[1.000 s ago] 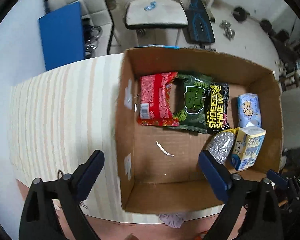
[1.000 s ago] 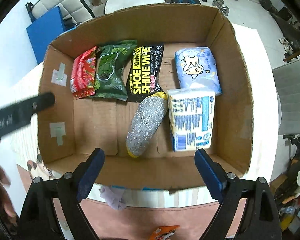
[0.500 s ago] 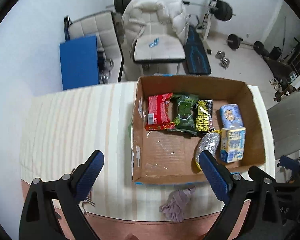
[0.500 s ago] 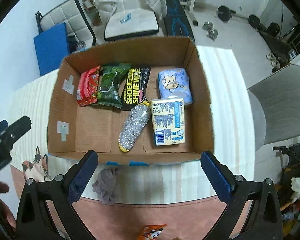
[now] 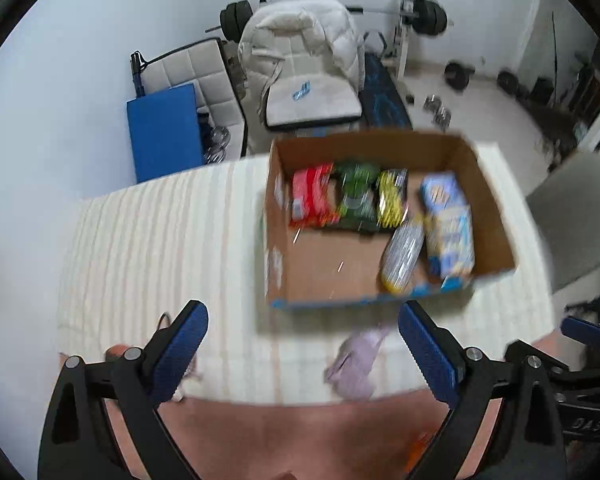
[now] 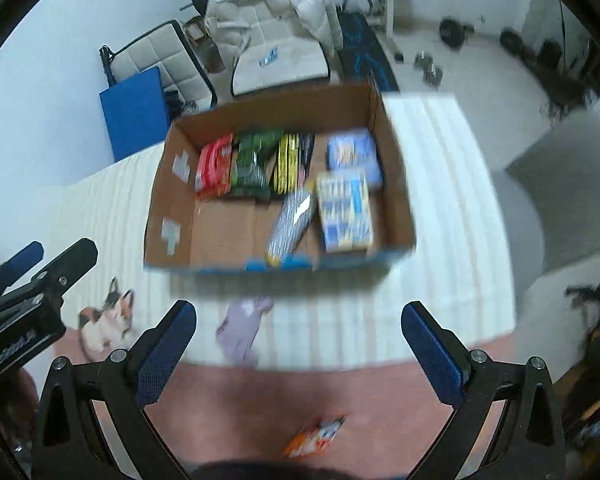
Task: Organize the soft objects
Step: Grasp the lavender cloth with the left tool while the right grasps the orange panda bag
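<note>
While both claws hang wide open and empty, lilac cloth (image 6: 242, 330) lies just ahead-left of right claw (image 6: 298, 338), long axis toward box (image 6: 396, 200).

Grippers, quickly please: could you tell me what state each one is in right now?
Left gripper: open, jaws wide apart, holding nothing.
Right gripper: open, jaws wide apart, holding nothing.
</note>
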Motion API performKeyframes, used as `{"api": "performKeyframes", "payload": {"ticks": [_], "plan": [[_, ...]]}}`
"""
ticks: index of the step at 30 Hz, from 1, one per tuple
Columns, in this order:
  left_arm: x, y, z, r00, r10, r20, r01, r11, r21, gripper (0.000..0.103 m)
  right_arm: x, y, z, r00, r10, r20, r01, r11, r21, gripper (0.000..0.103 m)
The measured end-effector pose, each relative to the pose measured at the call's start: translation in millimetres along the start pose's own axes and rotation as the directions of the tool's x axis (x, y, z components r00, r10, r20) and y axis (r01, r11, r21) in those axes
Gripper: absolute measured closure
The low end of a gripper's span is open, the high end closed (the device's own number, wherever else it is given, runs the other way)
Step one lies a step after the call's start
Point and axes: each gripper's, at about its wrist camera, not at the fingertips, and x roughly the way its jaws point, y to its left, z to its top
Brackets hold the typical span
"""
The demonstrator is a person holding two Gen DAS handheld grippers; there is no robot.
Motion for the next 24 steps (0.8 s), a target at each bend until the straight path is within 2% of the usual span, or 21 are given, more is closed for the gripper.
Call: {"api": "performKeyframes", "payload": {"ticks": [2, 4, 6, 8, 11, 14, 17, 18, 21, 22, 24], "plan": [[15, -6, -24, 0.998, 0.034, -0.049, -0.032, 0.999, 0.033, 0.005, 21, -15, -26, 0.996, 0.025, -0.091, -0.022, 0.999, 0.044, 0.0], [37, -11, -45, 0.991, 0.033, -0.126, -0.026, 0.998, 0.054, 0.005, 53, -32, -56, 0.979, 0.046, -0.199, -0.027, 0.995, 0.097, 0.0], [64, -17, -66, 0.975, 0.022, -0.223, -0.008, 0.998, 0.063, 0.005, 87, -48, -84, 0.951, 0.07, -0.3, -0.023, 0.987, 0.159, 0.0], [85, -22, -81, 0.958, 0.024, -0.287, -0.003, 0.997, 0.072, 0.005, 116, -60, -108, 0.92, 0.103, -0.377, -0.024, 0.978, 0.209, 0.0], [111, -32, -95, 0.937, 0.01, -0.348, 0.019, 0.997, 0.079, 0.005, 150, -67, -133, 0.882, 0.141, -0.451, -0.026, 0.967, 0.253, 0.0], [131, -39, -99, 0.922, -0.012, -0.387, 0.045, 0.996, 0.075, 0.005, 181, -64, -155, 0.847, 0.138, -0.513, -0.015, 0.971, 0.238, 0.0], [151, -45, -97, 0.908, -0.041, -0.417, 0.073, 0.996, 0.06, 0.005, 204, -60, -170, 0.824, 0.144, -0.549, -0.018, 0.974, 0.228, 0.007], [157, -47, -96, 0.903, -0.046, -0.427, 0.078, 0.995, 0.058, 0.005, 211, -57, -175, 0.818, 0.137, -0.559, -0.018, 0.977, 0.213, 0.013], [174, -58, -89, 0.896, -0.063, -0.44, 0.1, 0.993, 0.062, 0.005, 220, -49, -179, 0.821, 0.098, -0.562, -0.005, 0.986, 0.165, 0.038], [179, -64, -86, 0.896, -0.062, -0.439, 0.104, 0.992, 0.072, 0.005, 218, -46, -179, 0.828, 0.086, -0.554, -0.001, 0.988, 0.152, 0.041], [187, -73, -81, 0.897, -0.057, -0.438, 0.107, 0.99, 0.089, 0.005, 210, -40, -175, 0.858, 0.03, -0.513, 0.02, 0.996, 0.092, 0.043]]}}
